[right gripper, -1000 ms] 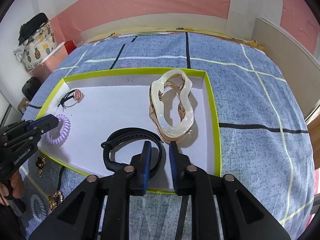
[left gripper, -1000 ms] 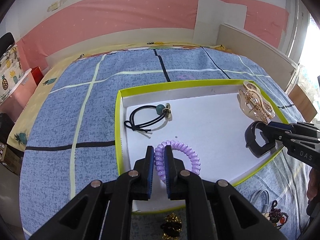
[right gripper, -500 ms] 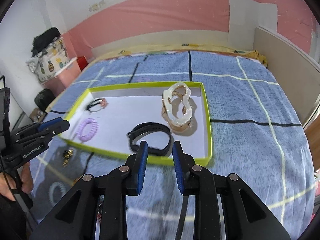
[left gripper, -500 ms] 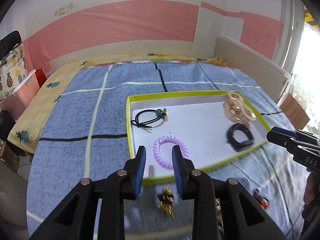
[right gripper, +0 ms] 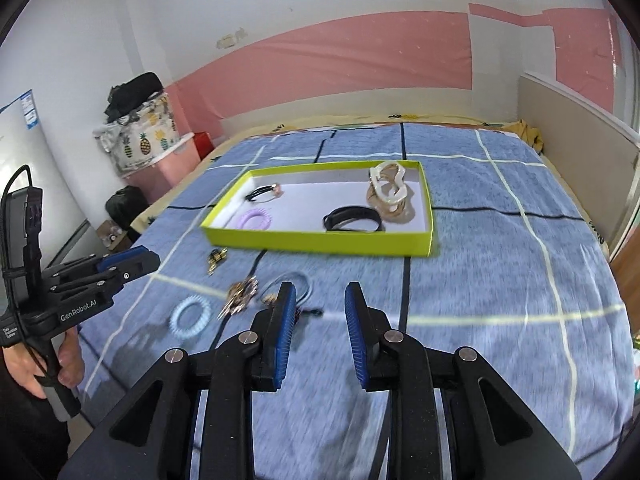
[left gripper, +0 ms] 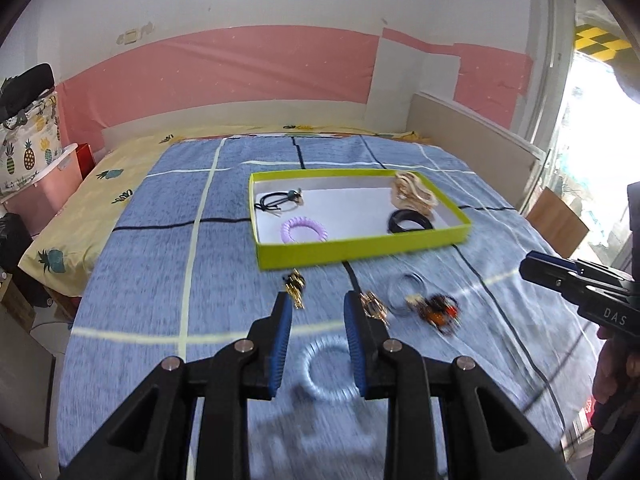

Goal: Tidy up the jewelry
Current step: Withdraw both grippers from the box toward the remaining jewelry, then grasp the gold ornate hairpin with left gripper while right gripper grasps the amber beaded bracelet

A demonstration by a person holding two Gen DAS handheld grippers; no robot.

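Observation:
A lime-green tray (left gripper: 360,248) (right gripper: 320,240) lies on the blue bed cover. It holds a purple spiral tie (left gripper: 305,230) (right gripper: 256,219), a black band (left gripper: 410,224) (right gripper: 352,220), a cream hair claw (left gripper: 414,196) and a black hair tie (left gripper: 278,202). In front of the tray lie gold earrings (left gripper: 294,286), another gold piece (left gripper: 374,306), a thin dark ring (left gripper: 406,292), a red beaded bracelet (left gripper: 438,308) and a pale blue spiral tie (left gripper: 326,372) (right gripper: 190,316). My left gripper (left gripper: 316,300) hangs open above the blue spiral, empty. My right gripper (right gripper: 320,292) is open and empty too.
A pink box with a pineapple-print bag (right gripper: 160,160) stands left of the bed. A beige board (right gripper: 580,152) runs along the bed's right side. A person's hand (right gripper: 68,360) holds the left gripper's handle. The cover right of the tray is bare.
Both grippers have drawn back from the tray and risen. The left one let go of the purple spiral tie, and the right one left the black band; both lie in the tray.

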